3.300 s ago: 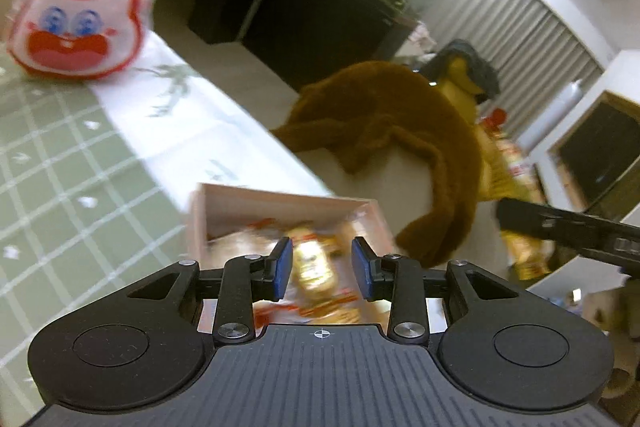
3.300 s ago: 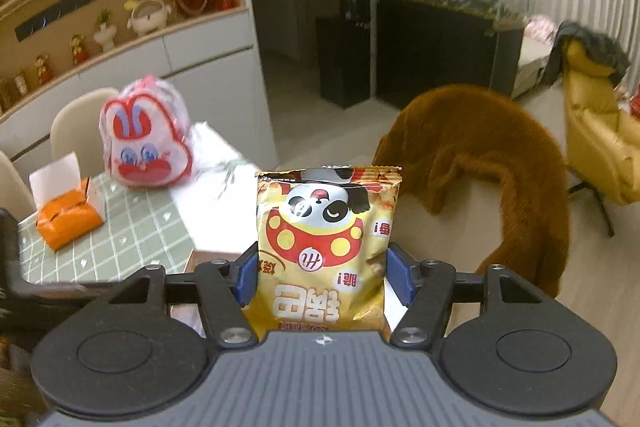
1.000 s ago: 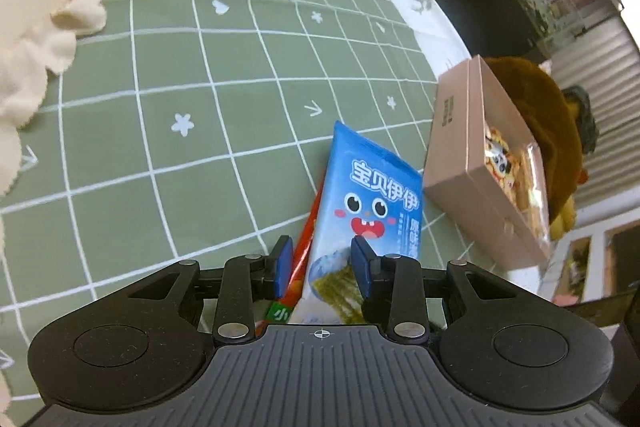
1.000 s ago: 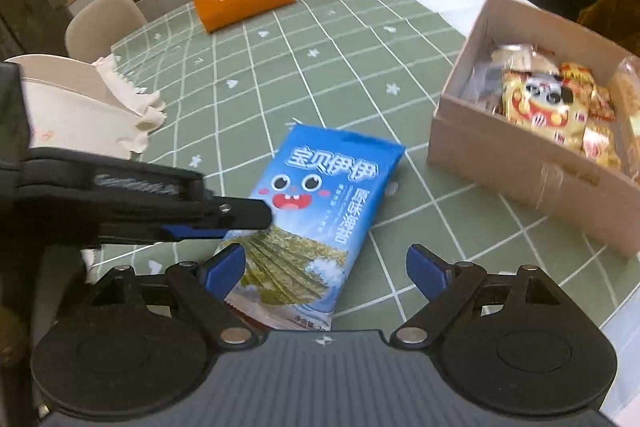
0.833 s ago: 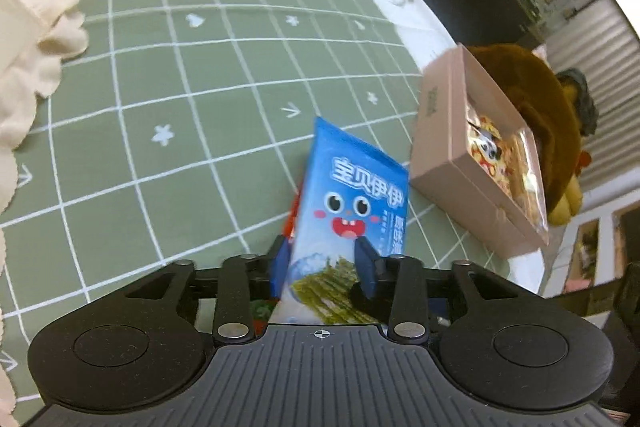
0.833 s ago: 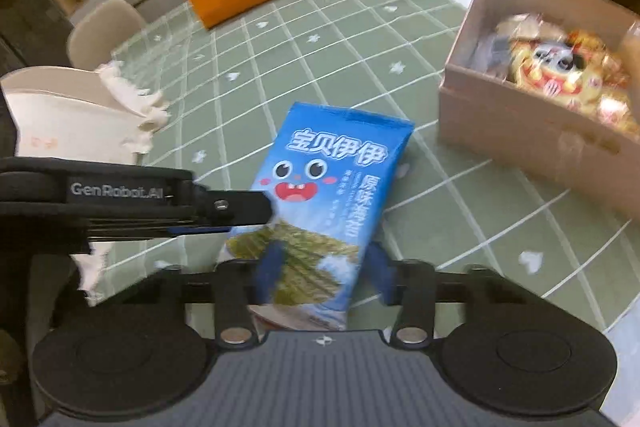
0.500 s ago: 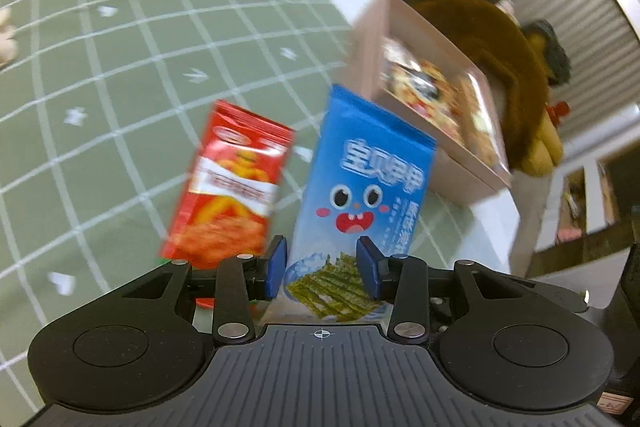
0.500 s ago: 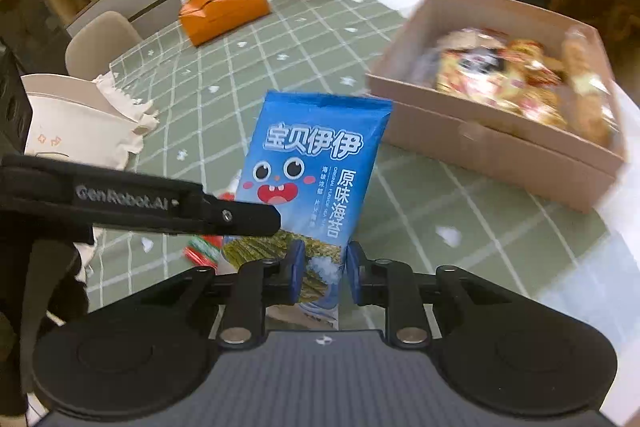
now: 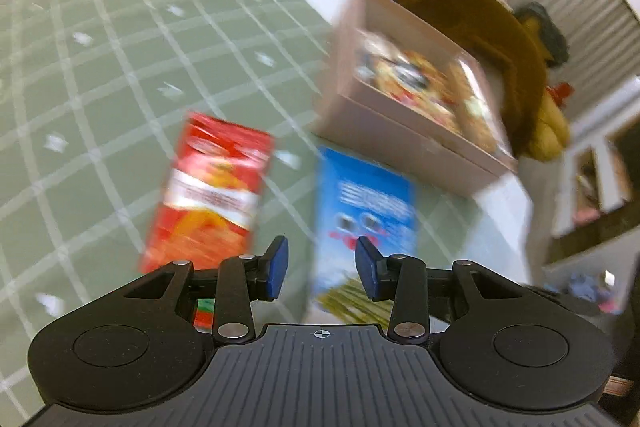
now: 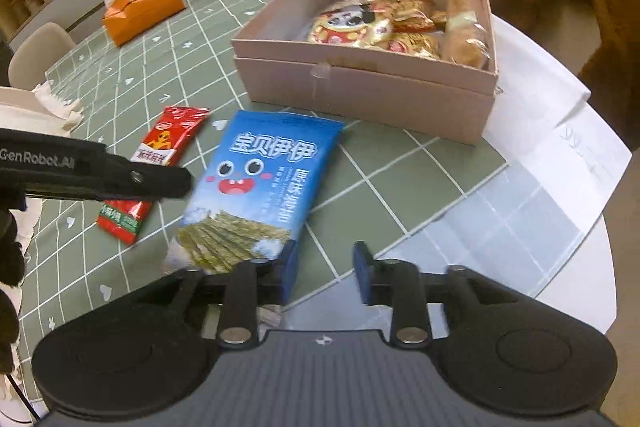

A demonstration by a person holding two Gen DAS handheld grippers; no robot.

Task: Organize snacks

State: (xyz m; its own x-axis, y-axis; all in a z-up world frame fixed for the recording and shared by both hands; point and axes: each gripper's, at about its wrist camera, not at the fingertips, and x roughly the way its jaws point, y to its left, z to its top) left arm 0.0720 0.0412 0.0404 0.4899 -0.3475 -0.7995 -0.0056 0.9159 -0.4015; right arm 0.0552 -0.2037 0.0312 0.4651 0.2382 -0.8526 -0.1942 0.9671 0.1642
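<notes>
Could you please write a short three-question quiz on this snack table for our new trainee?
1. True or false: the blue seaweed snack packet lies inside the open pink cardboard box.
2. Which lies nearer the orange tissue pouch: A) the red snack sachet, B) the blue packet?
3. What, if anything, sits between the right gripper fingers?

Key: 1 false, it lies on the green checked tablecloth before the box. 2 A. 3 Nothing; its jaws are opening, the packet left of them.
</notes>
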